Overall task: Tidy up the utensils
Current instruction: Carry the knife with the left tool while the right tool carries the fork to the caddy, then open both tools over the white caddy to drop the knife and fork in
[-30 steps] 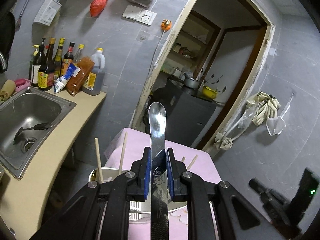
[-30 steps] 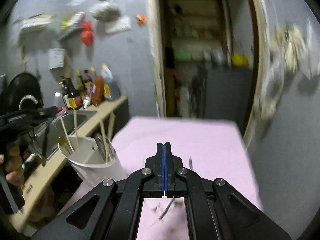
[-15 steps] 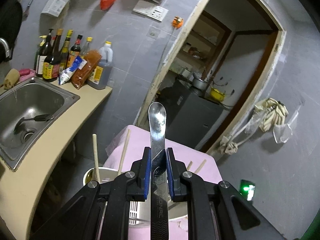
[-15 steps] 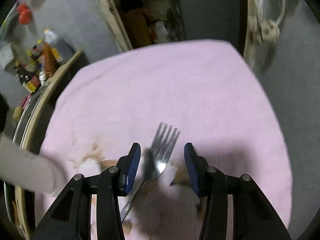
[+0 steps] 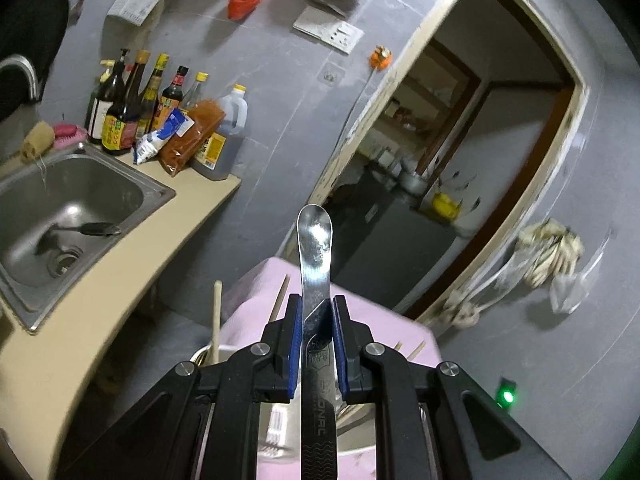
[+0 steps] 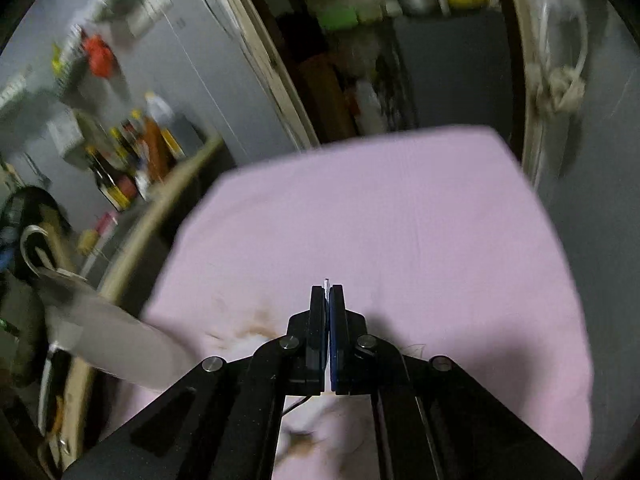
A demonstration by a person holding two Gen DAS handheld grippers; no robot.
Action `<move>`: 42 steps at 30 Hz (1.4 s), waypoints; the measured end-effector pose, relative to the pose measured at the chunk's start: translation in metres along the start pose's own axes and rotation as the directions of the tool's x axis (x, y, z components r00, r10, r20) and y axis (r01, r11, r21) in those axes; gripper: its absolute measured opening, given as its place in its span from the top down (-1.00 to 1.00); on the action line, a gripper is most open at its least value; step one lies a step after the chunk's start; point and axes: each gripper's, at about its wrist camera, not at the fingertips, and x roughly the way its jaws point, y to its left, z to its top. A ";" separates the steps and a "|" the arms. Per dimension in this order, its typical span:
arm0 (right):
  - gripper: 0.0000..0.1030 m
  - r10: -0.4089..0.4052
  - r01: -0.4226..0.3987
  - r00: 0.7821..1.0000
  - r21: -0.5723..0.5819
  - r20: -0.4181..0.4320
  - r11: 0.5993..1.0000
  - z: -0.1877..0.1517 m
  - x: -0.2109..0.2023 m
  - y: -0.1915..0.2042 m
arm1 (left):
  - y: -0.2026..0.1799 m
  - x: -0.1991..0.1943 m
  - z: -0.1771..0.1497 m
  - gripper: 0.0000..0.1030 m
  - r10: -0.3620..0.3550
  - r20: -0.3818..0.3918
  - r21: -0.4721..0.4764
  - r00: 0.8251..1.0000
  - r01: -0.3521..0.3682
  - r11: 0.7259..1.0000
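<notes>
Spoon [image 5: 316, 280] clamped upright in left hand-held gripper [image 5: 317, 322].

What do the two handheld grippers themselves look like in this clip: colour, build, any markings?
Both match: the left gripper and right gripper are matte black, with angular linkage arms, silver round pivot bolts and blue pads lining the jaws. No cables, markings or sleeves show on either.

Spoon [image 5: 316, 264]: polished silver, wave-textured handle. Fingers [image 5: 295, 332]: black with blue pads. Table [image 6: 380, 216] cloth: pale pink, brown-stained. Sink [image 5: 36, 200]: steel grey.
</notes>
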 end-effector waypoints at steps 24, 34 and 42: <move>0.97 -0.014 0.306 0.768 -0.347 0.640 0.887 0.038 -0.067 0.247 | 0.044 0.028 0.019 0.73 0.020 0.113 0.035 0.993 -0.025 0.999; 0.97 -0.061 0.336 0.815 -0.385 0.576 0.859 0.022 -0.049 0.250 | 0.046 0.036 0.006 0.74 0.010 0.125 0.074 0.992 -0.019 0.997; 0.96 -0.057 0.291 0.857 -0.390 0.512 0.873 0.011 -0.054 0.242 | 0.045 0.024 0.000 0.74 -0.026 0.087 0.099 0.996 0.018 0.995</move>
